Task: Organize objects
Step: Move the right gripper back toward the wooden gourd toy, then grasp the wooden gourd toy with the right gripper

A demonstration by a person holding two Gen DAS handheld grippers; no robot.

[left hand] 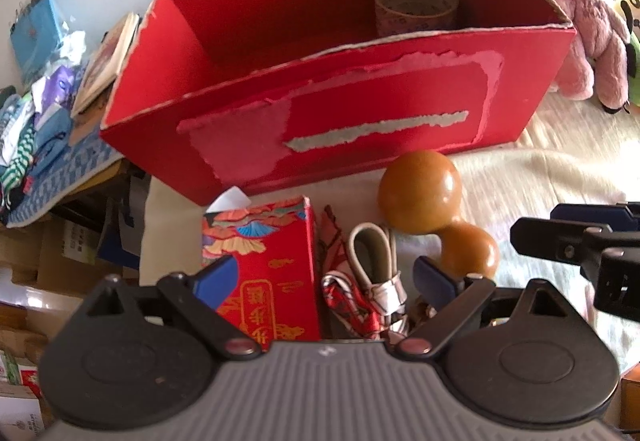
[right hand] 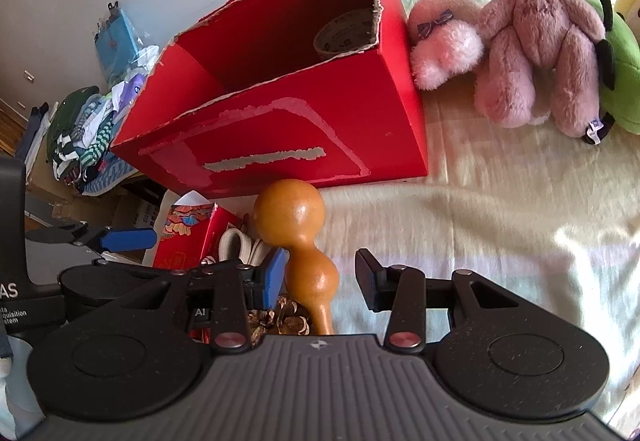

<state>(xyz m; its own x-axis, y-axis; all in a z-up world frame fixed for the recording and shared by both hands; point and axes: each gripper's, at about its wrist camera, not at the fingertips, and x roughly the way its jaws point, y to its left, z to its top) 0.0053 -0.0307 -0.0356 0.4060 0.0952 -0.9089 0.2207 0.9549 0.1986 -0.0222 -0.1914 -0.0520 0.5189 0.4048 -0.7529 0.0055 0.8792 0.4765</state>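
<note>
- Filling the upper half of the left wrist view, a red cardboard box [left hand: 340, 81] stands open-topped on a pale cloth [left hand: 540, 177]; its front face is scuffed where a label was torn away; a roll of tape [left hand: 416, 7] lies inside, toward the upper right corner
- Low in the centre of that view, the left gripper [left hand: 324, 273] has its jaws wide apart and clamped on nothing; between its blue fingers [left hand: 218, 275] lie a red patterned carton [left hand: 264, 265], a looped beige strap [left hand: 372, 253] and a red-and-white patterned cloth [left hand: 352, 301]
- In the right wrist view, a brown wooden gourd [right hand: 298, 241] lies just below the box's front, its narrow end toward the bottom edge; the right gripper [right hand: 320, 277] has its jaws apart around the gourd's smaller bulb; the blue left pad sits close beside it, whether touching I cannot tell; the right pad stands clear
- A pine cone [right hand: 280, 317] shows beneath the gourd at lower centre
- At upper right, a pink plush bear [right hand: 536, 41] sits beside a green plush toy [right hand: 620, 69]
- At left, a heap of folded clothes [right hand: 88, 137] lies beside the box
</note>
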